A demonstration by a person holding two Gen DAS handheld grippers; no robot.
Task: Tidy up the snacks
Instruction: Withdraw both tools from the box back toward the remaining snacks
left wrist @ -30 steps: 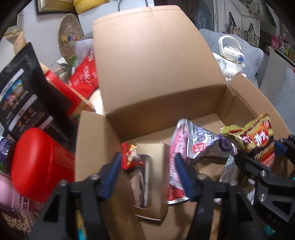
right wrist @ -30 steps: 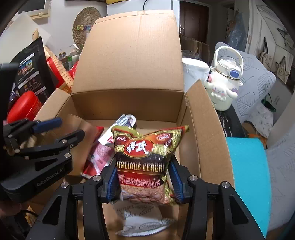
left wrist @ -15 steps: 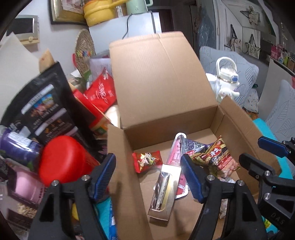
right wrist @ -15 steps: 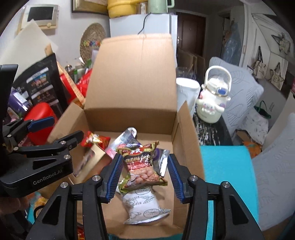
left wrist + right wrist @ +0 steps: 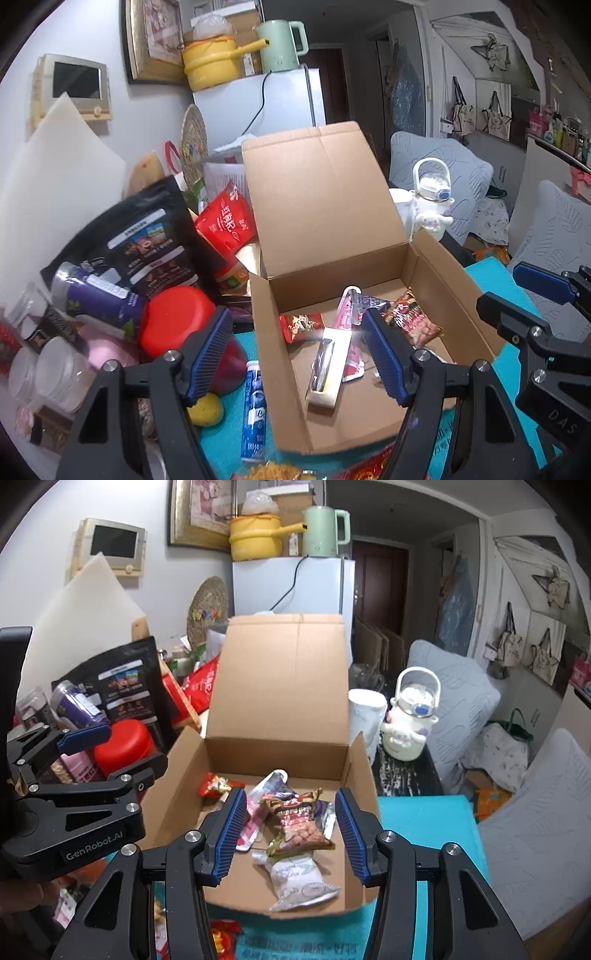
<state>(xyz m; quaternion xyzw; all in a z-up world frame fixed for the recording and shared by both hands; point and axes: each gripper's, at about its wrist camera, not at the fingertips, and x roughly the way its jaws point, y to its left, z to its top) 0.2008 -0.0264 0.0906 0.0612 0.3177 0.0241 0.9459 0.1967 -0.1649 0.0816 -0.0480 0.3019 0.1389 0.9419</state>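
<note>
Across the left wrist view: left gripper (image 5: 295, 356), blue-padded jaws spread apart, empty, poised above the near left wall of the open brown cardboard box (image 5: 461, 295). Box floor holds a small red snack packet (image 5: 301, 326), a pale slim carton with a window (image 5: 325, 369) and a brown-and-gold peanut bag (image 5: 412, 317), presumably gathered there as sorted stock. Unsorted goods crowd the teal mat (image 5: 229, 435) left of the box: red-lidded tub (image 5: 175, 317), black stand-up pouch (image 5: 147, 243), blue tablet tube (image 5: 255, 406).

From the right wrist view: right gripper (image 5: 290, 834), jaws wide, nothing held, above the box interior. Peanut bag lies loose over a white printed pouch (image 5: 295, 877). Room: white fridge (image 5: 295, 587), yellow pot (image 5: 255, 535), green kettle (image 5: 325, 526), grey cushions (image 5: 454, 701).
</note>
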